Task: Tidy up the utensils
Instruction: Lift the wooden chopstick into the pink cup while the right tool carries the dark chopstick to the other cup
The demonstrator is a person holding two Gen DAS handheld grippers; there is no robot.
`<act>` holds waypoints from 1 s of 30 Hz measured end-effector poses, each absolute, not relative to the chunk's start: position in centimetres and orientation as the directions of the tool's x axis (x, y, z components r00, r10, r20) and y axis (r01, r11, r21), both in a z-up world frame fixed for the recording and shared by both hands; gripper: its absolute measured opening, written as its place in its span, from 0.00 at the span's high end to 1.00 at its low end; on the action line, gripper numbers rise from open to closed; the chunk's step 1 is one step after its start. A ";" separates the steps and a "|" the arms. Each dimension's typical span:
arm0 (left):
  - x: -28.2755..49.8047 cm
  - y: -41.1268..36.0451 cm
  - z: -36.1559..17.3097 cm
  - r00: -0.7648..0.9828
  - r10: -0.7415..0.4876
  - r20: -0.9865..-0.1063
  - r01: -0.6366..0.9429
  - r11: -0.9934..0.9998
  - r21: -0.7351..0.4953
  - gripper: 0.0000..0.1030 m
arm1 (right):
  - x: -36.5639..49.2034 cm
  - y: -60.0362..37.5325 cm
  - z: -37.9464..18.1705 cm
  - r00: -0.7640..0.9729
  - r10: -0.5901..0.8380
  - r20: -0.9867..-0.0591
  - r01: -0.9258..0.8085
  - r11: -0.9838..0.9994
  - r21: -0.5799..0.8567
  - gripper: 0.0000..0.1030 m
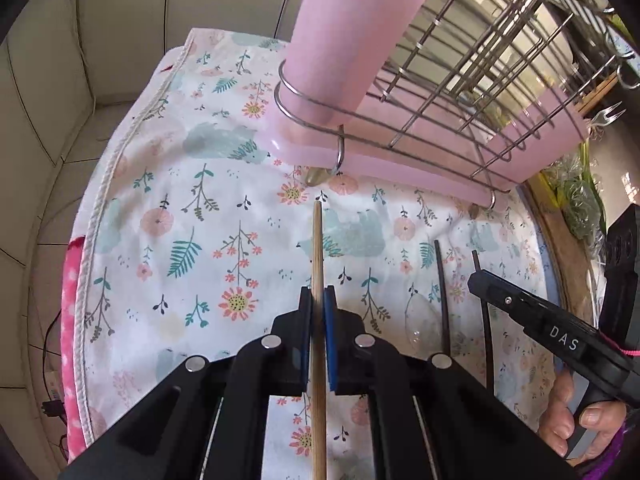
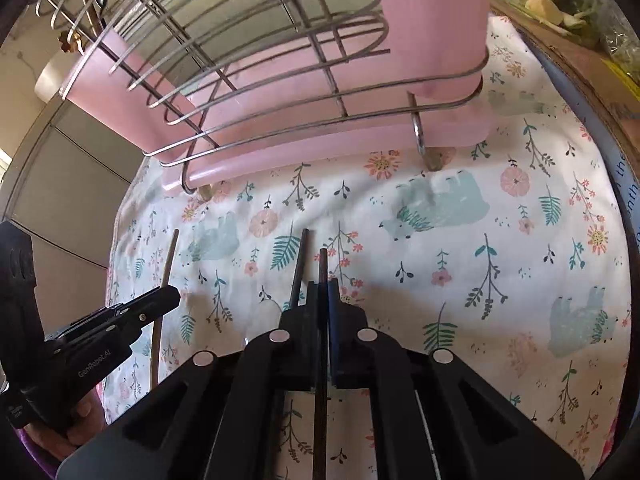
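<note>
My left gripper point(image 1: 319, 294) is shut on a light wooden chopstick point(image 1: 317, 248), whose tip points toward the pink utensil holder point(image 1: 348, 40) on the wire dish rack point(image 1: 480, 60). My right gripper point(image 2: 323, 286) is shut on a dark chopstick point(image 2: 322, 264). A second dark chopstick point(image 2: 298, 268) lies on the floral cloth just left of it. In the left wrist view the right gripper point(image 1: 474, 280) sits at the right by two dark chopsticks point(image 1: 442, 280). In the right wrist view the left gripper point(image 2: 172, 294) holds the wooden chopstick point(image 2: 170, 256) at the left.
A floral cloth point(image 1: 200, 200) covers the table. A pink drip tray point(image 2: 280, 152) sits under the rack. A clear plastic spoon point(image 1: 420, 320) lies on the cloth between the grippers. Wrapped greens point(image 1: 576, 200) lie beyond the table's right edge. A sofa point(image 1: 80, 60) is behind.
</note>
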State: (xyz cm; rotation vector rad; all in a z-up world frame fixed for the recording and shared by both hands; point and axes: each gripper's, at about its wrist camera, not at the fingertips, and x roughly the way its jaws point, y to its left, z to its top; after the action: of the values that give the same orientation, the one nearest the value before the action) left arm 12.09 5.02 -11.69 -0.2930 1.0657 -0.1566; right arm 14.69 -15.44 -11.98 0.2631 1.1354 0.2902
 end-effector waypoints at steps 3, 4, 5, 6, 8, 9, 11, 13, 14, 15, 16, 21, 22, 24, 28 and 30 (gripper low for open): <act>10.5 6.0 -9.6 0.560 -0.278 -0.781 -0.011 0.940 -0.342 0.95 | 13.5 -16.3 -10.4 0.455 0.387 -0.802 -0.118 0.919 0.377 0.95; 10.0 6.2 -8.8 0.588 -0.275 -0.761 -0.009 0.938 -0.346 0.95 | 13.2 -16.6 -9.8 0.476 0.389 -0.789 -0.122 0.918 0.378 0.95; 9.4 6.5 -8.0 0.613 -0.273 -0.742 -0.005 0.937 -0.349 0.95 | 12.8 -16.8 -9.1 0.500 0.405 -0.765 -0.135 0.910 0.393 0.95; 8.9 6.5 -7.3 0.638 -0.271 -0.721 0.001 0.937 -0.350 0.95 | 12.6 -16.9 -8.4 0.521 0.415 -0.745 -0.148 0.904 0.401 0.95; 7.7 6.6 -5.6 0.686 -0.261 -0.679 0.015 0.938 -0.346 0.95 | 11.8 -17.2 -7.0 0.567 0.412 -0.713 -0.165 0.905 0.391 0.95; 7.2 6.4 -4.8 0.710 -0.258 -0.656 0.024 0.939 -0.344 0.95 | 11.3 -17.8 -6.3 0.589 0.420 -0.691 -0.179 0.901 0.395 0.95; 6.2 5.9 -3.2 0.756 -0.245 -0.607 0.041 0.943 -0.330 0.95 | 10.5 -18.4 -5.0 0.627 0.424 -0.653 -0.195 0.898 0.395 0.95; 4.9 5.7 -1.4 0.798 -0.233 -0.556 0.058 0.947 -0.315 0.95 | 9.7 -19.0 -3.9 0.660 0.433 -0.613 -0.213 0.891 0.401 0.95; 4.3 5.6 -0.5 0.818 -0.227 -0.529 0.065 0.949 -0.308 0.95 | 9.2 -19.2 -3.3 0.679 0.435 -0.592 -0.220 0.890 0.400 0.95; 3.8 5.6 0.3 0.835 -0.221 -0.504 0.069 0.951 -0.303 0.95 | 8.9 -19.2 -2.8 0.694 0.432 -0.576 -0.225 0.890 0.395 0.95; 3.4 5.6 1.2 0.850 -0.216 -0.480 0.073 0.952 -0.298 0.95 | 8.5 -19.5 -2.1 0.713 0.430 -0.554 -0.232 0.890 0.392 0.95; 1.8 5.7 5.5 0.909 -0.203 -0.365 0.091 0.949 -0.301 0.95 | 6.6 -21.5 0.6 0.775 0.438 -0.455 -0.262 0.878 0.400 0.95; 1.7 5.7 6.4 0.918 -0.196 -0.345 0.092 0.951 -0.296 0.95 | 6.3 -21.9 1.1 0.786 0.443 -0.431 -0.269 0.873 0.406 0.95; 1.3 5.8 8.2 0.935 -0.184 -0.304 0.095 0.954 -0.284 0.95 | 6.0 -22.3 2.1 0.811 0.435 -0.391 -0.278 0.875 0.396 0.95; 1.3 6.4 11.9 0.964 -0.151 -0.219 0.088 0.958 -0.273 0.95 | 5.8 -23.2 4.6 0.853 0.422 -0.308 -0.295 0.875 0.383 0.95; 1.5 6.8 13.4 0.974 -0.137 -0.179 0.084 0.957 -0.276 0.95 | 5.8 -23.7 5.7 0.877 0.408 -0.255 -0.299 0.877 0.375 0.95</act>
State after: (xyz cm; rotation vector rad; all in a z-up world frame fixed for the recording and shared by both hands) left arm 1.51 6.82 13.39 -0.2709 0.1988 -0.1130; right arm 5.84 -23.67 5.73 0.3335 0.3363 0.3760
